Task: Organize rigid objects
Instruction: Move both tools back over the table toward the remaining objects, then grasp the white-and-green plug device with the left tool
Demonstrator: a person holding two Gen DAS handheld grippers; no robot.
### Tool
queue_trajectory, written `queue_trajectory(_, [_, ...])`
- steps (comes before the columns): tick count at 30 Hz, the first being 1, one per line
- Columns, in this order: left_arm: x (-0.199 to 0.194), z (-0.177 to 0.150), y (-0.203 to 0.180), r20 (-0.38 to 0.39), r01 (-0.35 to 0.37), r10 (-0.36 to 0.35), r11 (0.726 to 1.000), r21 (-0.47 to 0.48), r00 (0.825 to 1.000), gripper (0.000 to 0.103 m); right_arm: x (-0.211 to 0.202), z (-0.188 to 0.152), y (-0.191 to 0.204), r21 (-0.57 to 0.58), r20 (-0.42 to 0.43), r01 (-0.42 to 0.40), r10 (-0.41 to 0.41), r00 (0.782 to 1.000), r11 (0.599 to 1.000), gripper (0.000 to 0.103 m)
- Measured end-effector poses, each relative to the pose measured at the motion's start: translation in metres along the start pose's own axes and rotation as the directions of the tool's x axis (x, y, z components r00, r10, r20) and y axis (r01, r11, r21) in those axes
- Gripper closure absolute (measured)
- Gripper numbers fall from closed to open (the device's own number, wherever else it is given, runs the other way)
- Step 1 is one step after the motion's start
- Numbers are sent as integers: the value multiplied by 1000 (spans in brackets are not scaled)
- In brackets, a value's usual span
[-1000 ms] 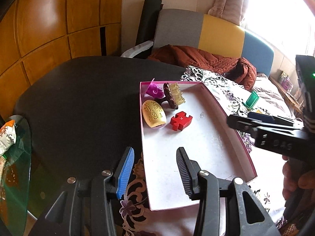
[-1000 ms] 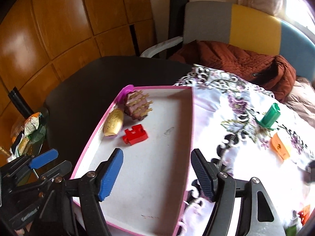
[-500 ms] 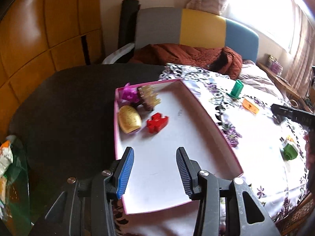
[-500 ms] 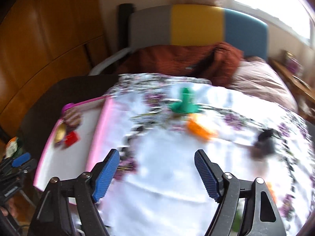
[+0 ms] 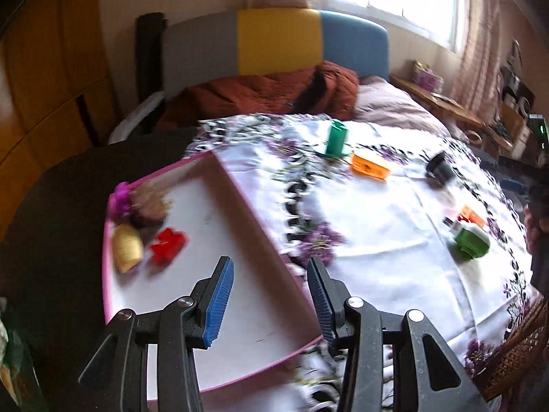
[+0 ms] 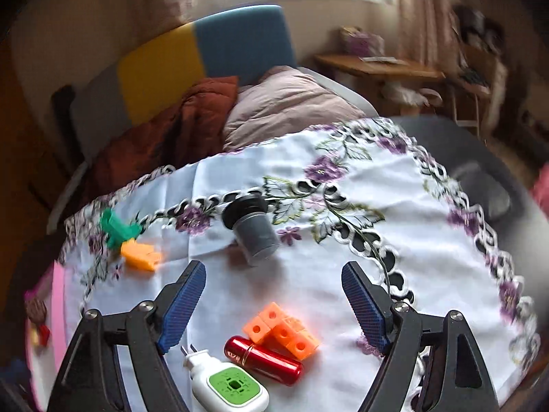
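The left tool has a matte black plastic frame of jointed bars, with round silver screws at each joint. Its two fingers carry ribbed blue pads on their inner faces, the ribs running crosswise. The right tool is the same build: black angular arms with triangular cut-outs, silver screw heads above them, and blue ribbed pads on the fingers. In the left wrist view, a black housing with a green light shows near the window-side edge of the tabletop.

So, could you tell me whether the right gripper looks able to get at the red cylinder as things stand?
Probably yes: the right gripper, jaws opening and empty, hangs just above the red cylinder, though orange blocks crowd it.
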State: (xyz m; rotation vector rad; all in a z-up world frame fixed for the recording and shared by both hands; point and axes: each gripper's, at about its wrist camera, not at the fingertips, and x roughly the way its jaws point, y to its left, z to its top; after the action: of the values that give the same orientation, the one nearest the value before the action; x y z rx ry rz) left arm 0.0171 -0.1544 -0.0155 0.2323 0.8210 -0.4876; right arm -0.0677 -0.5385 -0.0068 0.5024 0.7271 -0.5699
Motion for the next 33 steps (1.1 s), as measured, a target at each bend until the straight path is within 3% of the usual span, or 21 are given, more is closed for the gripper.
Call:
queue_trajectory(6, [16,6,-47,-28,47,-44,995,89,999,58,0,4,-24,123,21,-28,25,999,992,20])
queue_trajectory(14, [31,9,-94,-68,116,-105,977,178,992,58,-1,1,-27,160,14,-24,22,1000,987,19])
queue_trajectory(21, [44,13,-131,-111,215,-195,951,222,975,58,-3,2,-41,224,25,-14,8,1000,975,19])
queue_trajectory(26, [53,18,-163,-160,327,-295,914,239,942,58,-3,2,-48,260,21,-18,13,1000,965,18])
queue_trajectory(31, [65,25,-188,-245,505,-470,856,105,848,40,-1,2,-50,272,13,-22,19,1000,962,18])
queue_trajectory(33, [70,26,-198,-259,523,-490,849,77,832,40,0,2,-50,271,11,-26,24,1000,962,18])
